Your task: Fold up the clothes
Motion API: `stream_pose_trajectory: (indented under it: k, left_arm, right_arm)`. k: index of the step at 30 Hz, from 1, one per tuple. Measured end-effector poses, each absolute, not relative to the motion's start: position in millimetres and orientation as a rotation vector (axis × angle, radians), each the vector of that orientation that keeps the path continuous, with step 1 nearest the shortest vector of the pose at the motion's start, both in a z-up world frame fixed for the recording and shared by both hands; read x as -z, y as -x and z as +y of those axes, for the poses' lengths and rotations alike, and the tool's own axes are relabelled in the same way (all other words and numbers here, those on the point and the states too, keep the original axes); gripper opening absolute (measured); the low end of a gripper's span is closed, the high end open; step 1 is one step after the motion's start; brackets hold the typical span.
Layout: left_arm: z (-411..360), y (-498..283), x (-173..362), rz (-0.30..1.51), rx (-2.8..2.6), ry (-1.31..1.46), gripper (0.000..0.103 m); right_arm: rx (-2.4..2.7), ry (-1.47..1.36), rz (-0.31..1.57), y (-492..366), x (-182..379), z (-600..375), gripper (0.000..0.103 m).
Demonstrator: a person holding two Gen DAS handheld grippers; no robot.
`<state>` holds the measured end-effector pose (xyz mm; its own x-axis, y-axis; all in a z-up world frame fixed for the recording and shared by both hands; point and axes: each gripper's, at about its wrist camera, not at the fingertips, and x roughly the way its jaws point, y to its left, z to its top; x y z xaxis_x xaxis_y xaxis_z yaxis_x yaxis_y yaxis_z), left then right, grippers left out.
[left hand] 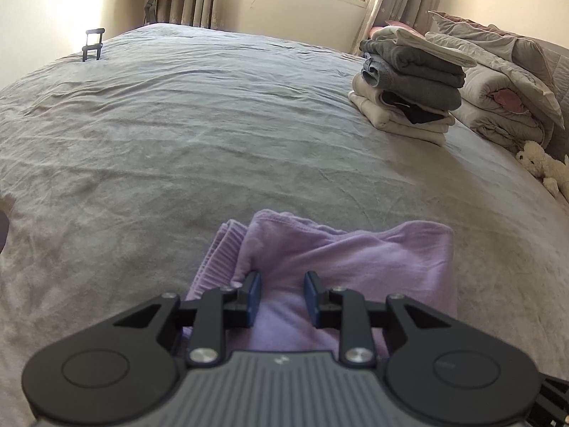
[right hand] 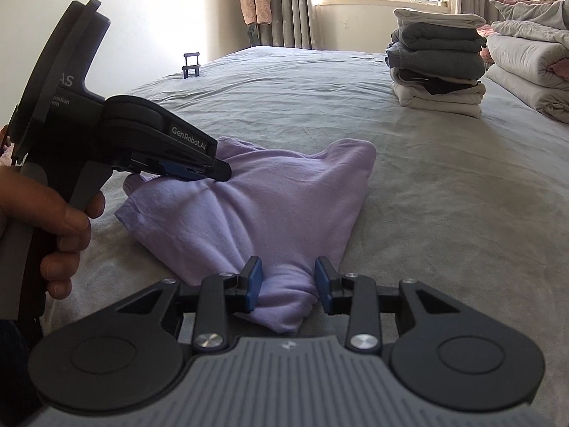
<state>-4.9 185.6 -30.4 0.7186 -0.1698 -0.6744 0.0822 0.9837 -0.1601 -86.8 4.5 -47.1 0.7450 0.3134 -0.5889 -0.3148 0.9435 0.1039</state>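
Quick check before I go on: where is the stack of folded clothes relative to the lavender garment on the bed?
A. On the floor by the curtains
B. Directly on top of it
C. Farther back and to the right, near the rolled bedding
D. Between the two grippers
C: the stack of folded clothes sits on the bed beyond and right of the lavender garment, beside the rolled bedding.

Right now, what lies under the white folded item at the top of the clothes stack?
Under the white folded item sit two grey folded garments, then something dark between cream layers, all on the grey bedsheet. How many pieces the pile holds cannot be told.
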Motion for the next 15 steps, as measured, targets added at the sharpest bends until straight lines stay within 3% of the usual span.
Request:
stream_pose_trajectory:
  k: [15]
  left_arm:
    - [179.9, 16.4, 30.4, 0.744, 0.120, 0.057, 0.028]
  right_arm:
    - [-0.351, -0.046, 0.661, 85.9, 52.3, -5.4, 0.041]
